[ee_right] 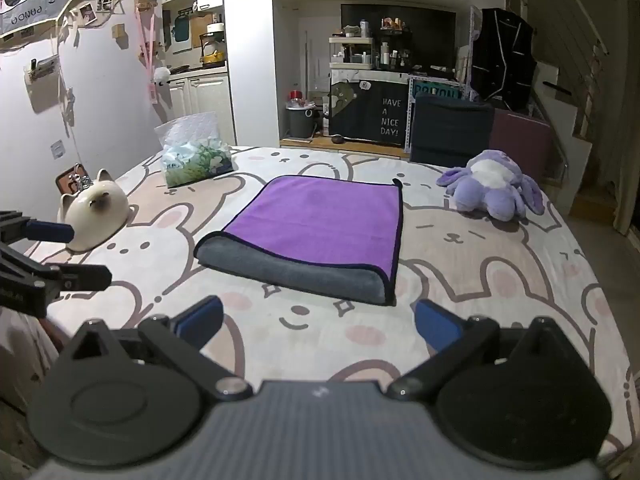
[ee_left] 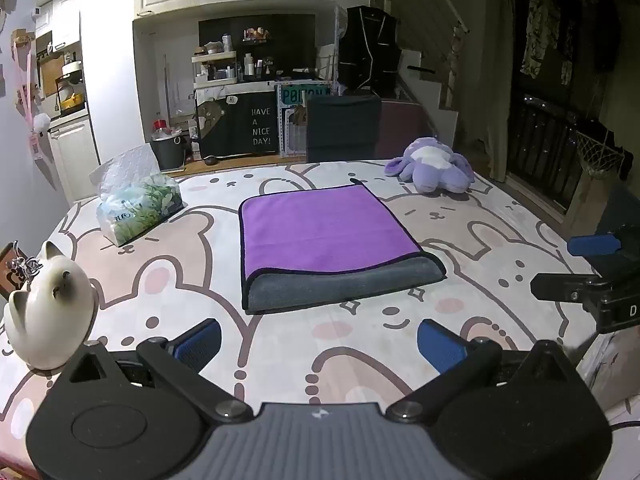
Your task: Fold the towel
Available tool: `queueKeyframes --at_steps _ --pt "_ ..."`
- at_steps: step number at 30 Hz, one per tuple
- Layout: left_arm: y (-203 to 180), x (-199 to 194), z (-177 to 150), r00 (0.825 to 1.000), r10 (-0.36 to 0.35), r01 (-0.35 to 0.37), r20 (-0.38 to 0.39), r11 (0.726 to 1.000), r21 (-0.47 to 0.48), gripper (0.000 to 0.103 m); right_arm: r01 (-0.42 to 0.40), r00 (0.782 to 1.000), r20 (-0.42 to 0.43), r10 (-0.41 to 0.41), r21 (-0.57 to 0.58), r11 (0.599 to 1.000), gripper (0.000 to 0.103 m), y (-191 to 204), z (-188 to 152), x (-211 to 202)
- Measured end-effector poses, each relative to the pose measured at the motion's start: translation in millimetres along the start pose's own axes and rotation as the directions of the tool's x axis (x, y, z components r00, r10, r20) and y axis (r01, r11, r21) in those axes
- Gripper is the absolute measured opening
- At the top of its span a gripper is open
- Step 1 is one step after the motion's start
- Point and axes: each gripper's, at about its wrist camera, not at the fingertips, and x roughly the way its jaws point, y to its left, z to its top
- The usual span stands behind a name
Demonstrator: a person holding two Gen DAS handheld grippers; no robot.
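Towel (ee_left: pixel 328 232): purple face up, grey underside showing along the near fold, black edging; folded once, lying flat at the middle of the desk (ee_left: pixel 500 232) on a bunny-print cover.
Left gripper (ee_left: pixel 319 344): jaws wide, holding nothing, short of the towel's near edge.
Right gripper (ee_right: pixel 319 322): jaws wide, holding nothing, likewise short of the towel.
Tissue pack (ee_left: pixel 138 210): far left.
Cat figurine (ee_left: pixel 48 304): near left.
Purple plush (ee_left: pixel 434 166): far right.
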Motion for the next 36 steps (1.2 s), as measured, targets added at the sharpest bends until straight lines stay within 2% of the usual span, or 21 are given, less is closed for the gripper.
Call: queueKeyframes --at_steps 36 --pt "-0.1 0.1 -0.2 1.000 -0.002 0.002 0.007 1.000 -0.001 0.103 0.001 1.000 -0.001 -0.001 0.000 1.000 0.103 0.3 -0.3 0.1"
